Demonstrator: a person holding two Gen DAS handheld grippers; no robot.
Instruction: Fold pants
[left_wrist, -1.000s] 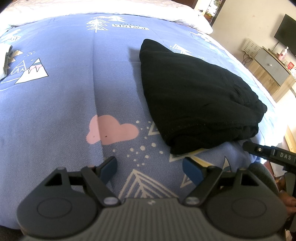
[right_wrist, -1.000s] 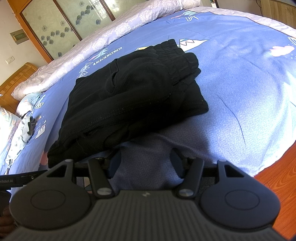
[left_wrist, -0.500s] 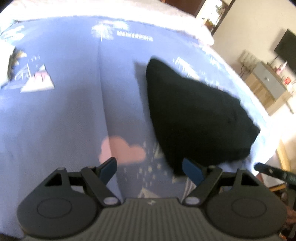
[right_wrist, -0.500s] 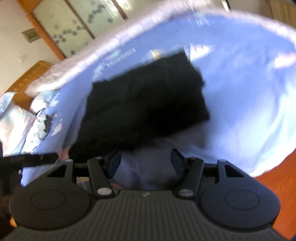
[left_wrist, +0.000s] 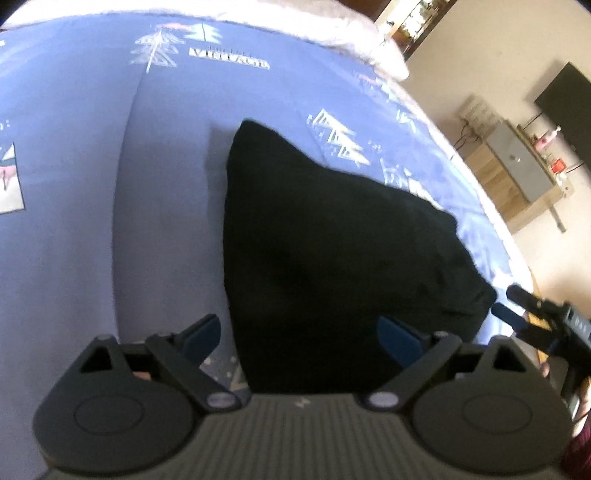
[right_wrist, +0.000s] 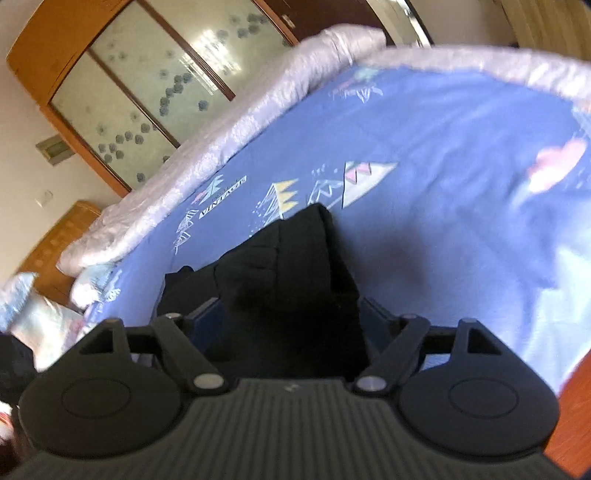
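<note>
Pants (black, folded) lie between both grippers' wide-spread, just-opened jaws, ungripped.

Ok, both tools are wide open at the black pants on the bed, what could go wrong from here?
1. The folded black fabric pants are a thick stack; the left tool, jaws just opened, might pinch only the top layers and undo the fold.
2. The right tool, also just opened, straddles a narrow bunched end and could drag it across the blue patterned bedsheet.
</note>
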